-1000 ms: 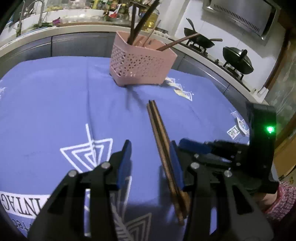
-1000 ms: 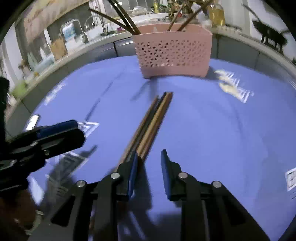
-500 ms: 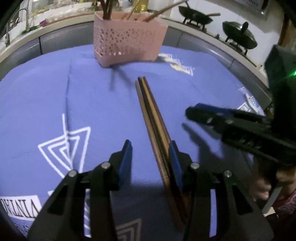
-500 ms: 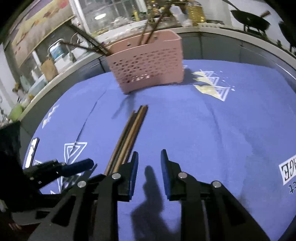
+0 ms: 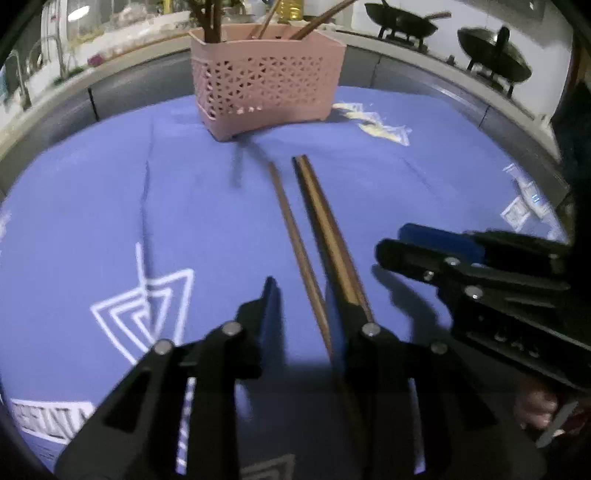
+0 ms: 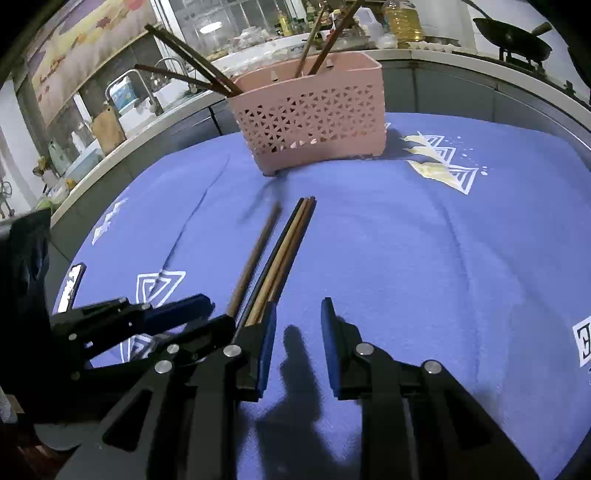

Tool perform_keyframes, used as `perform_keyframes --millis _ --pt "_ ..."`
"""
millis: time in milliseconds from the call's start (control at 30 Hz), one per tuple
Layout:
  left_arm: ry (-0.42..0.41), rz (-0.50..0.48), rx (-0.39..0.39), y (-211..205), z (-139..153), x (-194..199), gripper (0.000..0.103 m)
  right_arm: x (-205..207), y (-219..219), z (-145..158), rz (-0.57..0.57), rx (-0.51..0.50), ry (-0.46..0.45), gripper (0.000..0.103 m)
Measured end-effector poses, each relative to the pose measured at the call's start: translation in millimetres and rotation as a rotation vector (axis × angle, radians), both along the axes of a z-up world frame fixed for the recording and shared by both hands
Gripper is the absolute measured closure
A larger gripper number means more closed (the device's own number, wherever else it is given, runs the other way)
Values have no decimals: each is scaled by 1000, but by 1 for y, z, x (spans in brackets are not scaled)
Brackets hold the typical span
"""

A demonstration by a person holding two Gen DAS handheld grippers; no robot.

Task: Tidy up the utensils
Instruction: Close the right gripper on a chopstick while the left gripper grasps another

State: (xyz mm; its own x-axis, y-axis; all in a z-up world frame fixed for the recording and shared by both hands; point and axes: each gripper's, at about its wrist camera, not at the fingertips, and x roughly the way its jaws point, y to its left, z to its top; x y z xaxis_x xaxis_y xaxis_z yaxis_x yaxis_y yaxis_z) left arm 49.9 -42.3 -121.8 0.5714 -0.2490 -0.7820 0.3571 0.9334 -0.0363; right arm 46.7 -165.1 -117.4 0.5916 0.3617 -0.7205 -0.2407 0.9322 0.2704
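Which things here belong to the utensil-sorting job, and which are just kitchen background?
Belong to the job:
- brown wooden chopsticks lying on the blue cloth
- pink perforated plastic basket holding utensils
- left gripper, open
- right gripper, open

Background:
- blue patterned tablecloth
- black woks on the stove
- yellow oil bottle

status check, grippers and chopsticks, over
Left gripper open, astride the single chopstick. Right gripper open, nothing held, beside the chopstick bundle. Pink basket ahead, path unobstructed.
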Motion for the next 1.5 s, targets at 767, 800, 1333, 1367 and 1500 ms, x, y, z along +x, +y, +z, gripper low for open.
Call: perform_keyframes --millis 767,800,1333,1367,1500 --pt "-8 32 3 29 1 12 85 13 10 -2 9 -124 -8 79" --pt "-9 31 1 28 1 12 85 13 0 -4 -16 -119 15 79" --pt "5 0 14 27 2 22 85 28 6 8 -8 -67 -22 81" --pt "6 4 13 29 2 23 85 31 4 7 -21 -73 -20 83" --pt "-5 7 35 28 2 26 85 42 6 -3 -11 -81 25 85"
